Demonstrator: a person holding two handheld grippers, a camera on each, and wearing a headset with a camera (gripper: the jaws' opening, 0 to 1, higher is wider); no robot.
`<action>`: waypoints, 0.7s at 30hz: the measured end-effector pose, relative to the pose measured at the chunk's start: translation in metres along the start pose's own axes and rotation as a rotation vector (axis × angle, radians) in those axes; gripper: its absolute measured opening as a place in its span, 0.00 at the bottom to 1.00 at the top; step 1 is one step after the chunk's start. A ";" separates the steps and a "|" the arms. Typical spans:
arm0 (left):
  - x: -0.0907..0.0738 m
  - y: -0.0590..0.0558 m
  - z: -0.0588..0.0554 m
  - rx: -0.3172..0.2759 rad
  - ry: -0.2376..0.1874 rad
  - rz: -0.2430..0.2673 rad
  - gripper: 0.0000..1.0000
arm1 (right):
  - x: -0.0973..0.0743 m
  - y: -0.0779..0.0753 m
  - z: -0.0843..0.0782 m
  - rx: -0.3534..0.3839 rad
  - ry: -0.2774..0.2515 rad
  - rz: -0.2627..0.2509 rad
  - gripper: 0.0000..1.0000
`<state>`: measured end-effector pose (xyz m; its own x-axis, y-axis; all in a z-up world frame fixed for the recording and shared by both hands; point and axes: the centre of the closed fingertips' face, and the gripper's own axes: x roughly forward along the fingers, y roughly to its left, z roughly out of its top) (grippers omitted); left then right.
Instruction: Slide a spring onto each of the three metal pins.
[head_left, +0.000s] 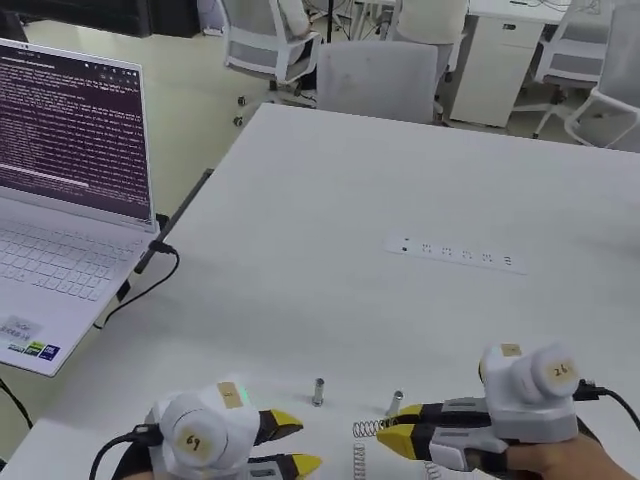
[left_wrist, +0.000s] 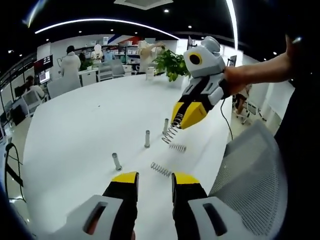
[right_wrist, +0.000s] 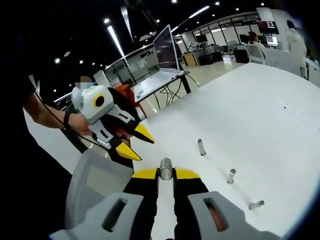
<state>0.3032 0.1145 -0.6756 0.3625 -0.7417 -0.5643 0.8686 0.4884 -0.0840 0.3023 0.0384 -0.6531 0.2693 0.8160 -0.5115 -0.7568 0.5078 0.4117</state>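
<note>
Wire spring (right_wrist: 166, 168), probably light and squashy, is nipped near its end in the right gripper (right_wrist: 165, 176); left gripper (left_wrist: 155, 180) jaws stand apart, empty.

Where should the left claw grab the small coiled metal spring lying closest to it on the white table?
The small coiled metal spring lies flat on its side on the white table. It is probably best gripped across its middle coils, with the open left claw coming straight down from above, one jaw on each long side, leaving both ends free.
</note>
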 end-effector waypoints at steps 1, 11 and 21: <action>-0.001 0.003 -0.002 -0.017 -0.001 0.011 0.22 | 0.000 -0.001 0.000 -0.002 0.002 -0.003 0.08; -0.015 0.027 -0.019 -0.115 -0.010 0.095 0.31 | 0.005 -0.016 0.005 -0.017 0.031 -0.040 0.08; -0.020 0.032 -0.024 -0.138 -0.014 0.120 0.33 | 0.022 -0.041 0.020 -0.034 0.064 -0.113 0.08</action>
<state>0.3157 0.1558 -0.6863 0.4663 -0.6800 -0.5658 0.7643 0.6318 -0.1294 0.3516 0.0406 -0.6660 0.3162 0.7346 -0.6002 -0.7439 0.5847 0.3237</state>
